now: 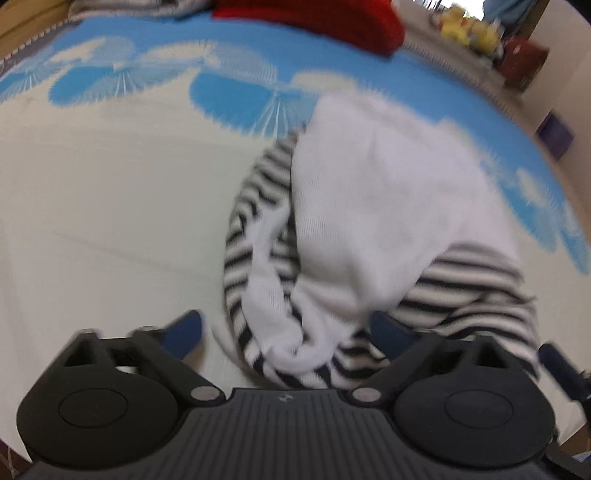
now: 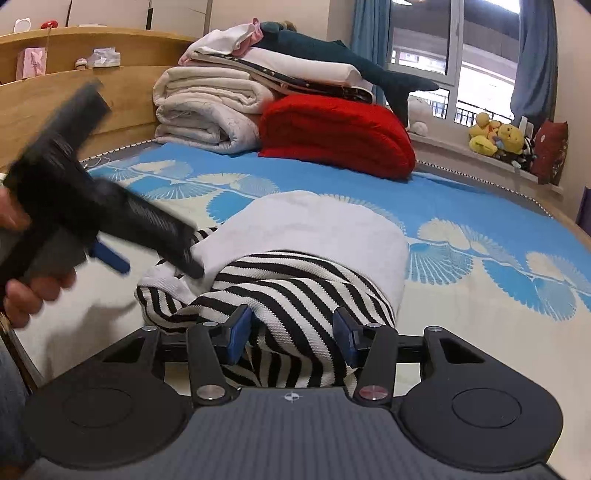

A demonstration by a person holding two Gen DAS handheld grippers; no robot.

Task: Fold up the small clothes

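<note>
Left wrist view: the picture is blurred. The left gripper [image 1: 286,334] has its blue-padded fingers [image 1: 184,332] spread wide apart, one pad on each side of the near end of the garment [image 1: 369,229]; neither pad is seen to pinch it. The garment is a white and black-striped knit piece lying crumpled on the bed cover [image 1: 110,192], which is cream with blue fan shapes. Its white part lies on top and to the right, striped cloth curls around the left edge and under the lower right. A red blanket [image 1: 317,18] sits at the far end of the bed.

Right wrist view: the right gripper [image 2: 291,336] has its fingers [image 2: 236,332] parted, with a fold of the striped cloth bulging between the two blue pads; whether they press it I cannot tell. The garment lies on the bed cover just ahead, its white part rolled over the striped part. At the left the left gripper is seen from outside, tilted down, its tip at the white edge of the garment, with the person's left hand [image 2: 33,291] around its handle. Behind stand folded quilts [image 2: 210,107], the red blanket, a wooden headboard [image 2: 74,85] and soft toys [image 2: 495,136] on the window sill
</note>
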